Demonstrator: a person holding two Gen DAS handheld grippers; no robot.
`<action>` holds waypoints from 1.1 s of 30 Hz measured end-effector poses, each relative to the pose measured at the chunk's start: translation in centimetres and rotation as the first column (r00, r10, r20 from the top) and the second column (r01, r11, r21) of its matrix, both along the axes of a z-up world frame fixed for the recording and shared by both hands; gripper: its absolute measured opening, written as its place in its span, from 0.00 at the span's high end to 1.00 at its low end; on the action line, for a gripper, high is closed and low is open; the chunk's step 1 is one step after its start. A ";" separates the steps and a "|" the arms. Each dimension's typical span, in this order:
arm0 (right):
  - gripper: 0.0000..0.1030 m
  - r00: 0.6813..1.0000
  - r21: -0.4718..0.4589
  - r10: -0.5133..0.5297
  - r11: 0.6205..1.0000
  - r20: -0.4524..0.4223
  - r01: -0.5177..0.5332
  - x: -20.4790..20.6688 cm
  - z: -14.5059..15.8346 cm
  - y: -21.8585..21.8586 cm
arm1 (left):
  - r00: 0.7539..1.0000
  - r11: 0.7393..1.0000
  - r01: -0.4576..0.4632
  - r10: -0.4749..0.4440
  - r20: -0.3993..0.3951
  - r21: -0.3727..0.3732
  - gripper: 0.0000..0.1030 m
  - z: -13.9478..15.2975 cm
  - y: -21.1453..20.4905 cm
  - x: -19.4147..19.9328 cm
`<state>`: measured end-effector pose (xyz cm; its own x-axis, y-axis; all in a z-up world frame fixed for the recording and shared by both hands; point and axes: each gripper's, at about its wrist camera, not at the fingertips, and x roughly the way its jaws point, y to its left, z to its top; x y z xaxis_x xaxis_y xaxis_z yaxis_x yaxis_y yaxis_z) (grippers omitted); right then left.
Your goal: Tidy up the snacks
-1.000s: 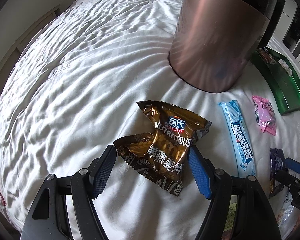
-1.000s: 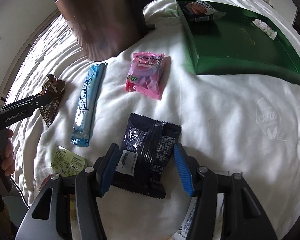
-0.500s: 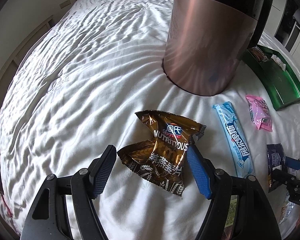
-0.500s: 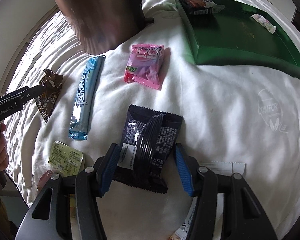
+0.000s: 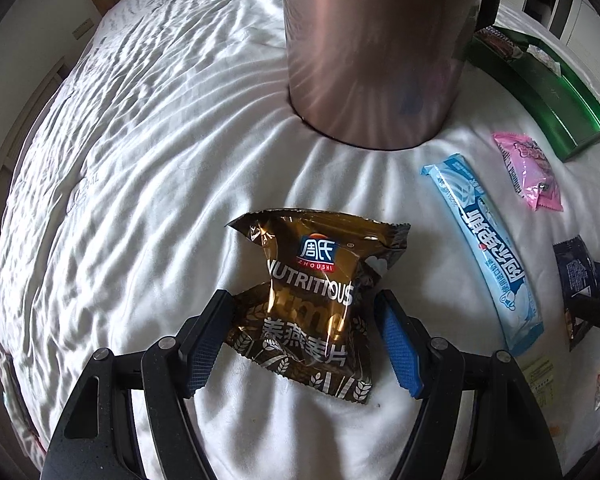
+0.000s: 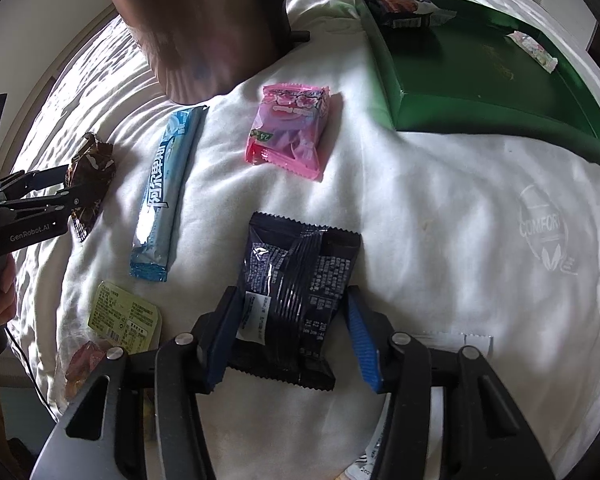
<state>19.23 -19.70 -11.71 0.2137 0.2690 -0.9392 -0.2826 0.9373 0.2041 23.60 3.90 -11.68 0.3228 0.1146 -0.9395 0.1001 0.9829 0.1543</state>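
1. Right gripper [image 6: 290,334] is pointing steeply down at the bed, its jaws just closing around the black snack packet [image 6: 296,300]; the blue pads [image 6: 362,346] are lying against the packet's edges, firm grip not confirmed.
2. Left gripper [image 5: 306,340] is standing spread, straddling the brown oat packet [image 5: 314,300] without pressing it.
3. Farther ahead, the blue bar [image 6: 166,192] and pink packet [image 6: 290,130] are lying on the white sheet [image 6: 440,220].
4. Beyond those, the green tray [image 6: 480,92] is holding two snacks beside the copper kettle [image 6: 204,28].

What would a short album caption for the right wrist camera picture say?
Right gripper closing around a dark snack packet on a white bedsheet, with the green tray beyond.
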 end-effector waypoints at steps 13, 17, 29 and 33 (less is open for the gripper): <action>0.84 1.000 0.004 0.012 1.000 0.023 -0.012 -0.2 0.5 -0.4 | 1.000 1.000 0.006 -0.006 0.014 0.000 0.70 0.4 0.0 -0.3; 0.85 0.999 0.011 0.016 1.000 0.031 -0.016 -0.4 1.3 -0.7 | 1.000 1.000 -0.010 0.010 0.026 -0.002 0.71 1.1 0.1 -0.8; 0.86 0.994 0.033 0.017 0.999 0.104 -0.021 -1.7 5.6 -2.2 | 0.995 0.997 -0.073 0.073 0.065 -0.011 0.71 3.6 1.1 -3.0; 0.86 0.989 0.036 0.016 0.999 0.145 -0.021 -2.5 7.5 -3.3 | 0.991 0.994 -0.109 0.110 0.079 -0.025 0.71 5.0 1.6 -4.3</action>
<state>16.76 -23.00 -4.16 0.3410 0.3084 -0.8880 -0.3289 0.9241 0.1946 19.29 5.50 -6.68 0.3834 0.1343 -0.9138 -0.0202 0.9904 0.1370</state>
